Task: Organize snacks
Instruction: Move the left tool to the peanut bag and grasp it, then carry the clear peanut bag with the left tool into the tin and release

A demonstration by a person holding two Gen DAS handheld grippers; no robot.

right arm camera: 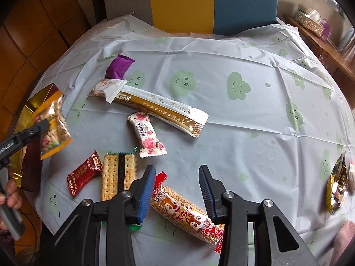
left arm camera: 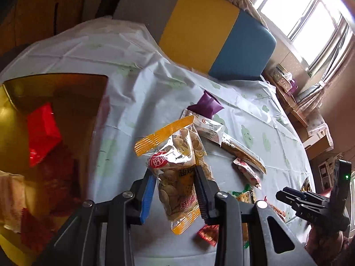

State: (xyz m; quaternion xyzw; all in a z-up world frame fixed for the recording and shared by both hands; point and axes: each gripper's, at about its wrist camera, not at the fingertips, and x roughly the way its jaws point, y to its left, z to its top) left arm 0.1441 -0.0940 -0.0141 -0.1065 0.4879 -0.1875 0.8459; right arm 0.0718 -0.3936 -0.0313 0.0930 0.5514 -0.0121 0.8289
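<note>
Left gripper [left arm camera: 174,190] is clamped on the seed packet [left arm camera: 177,170], held beside the gold box [left arm camera: 13,115]. Right gripper [right arm camera: 177,190] hangs wide open, empty, over the grain bar [right arm camera: 188,215]. Judgement: early; most snacks remain loose on the bench [right arm camera: 244,144].

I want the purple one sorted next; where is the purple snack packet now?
In the right wrist view the purple snack packet lies on the table's far left, just beyond the white wrapped bar that overlaps the long brown-and-white stick packet.
</note>
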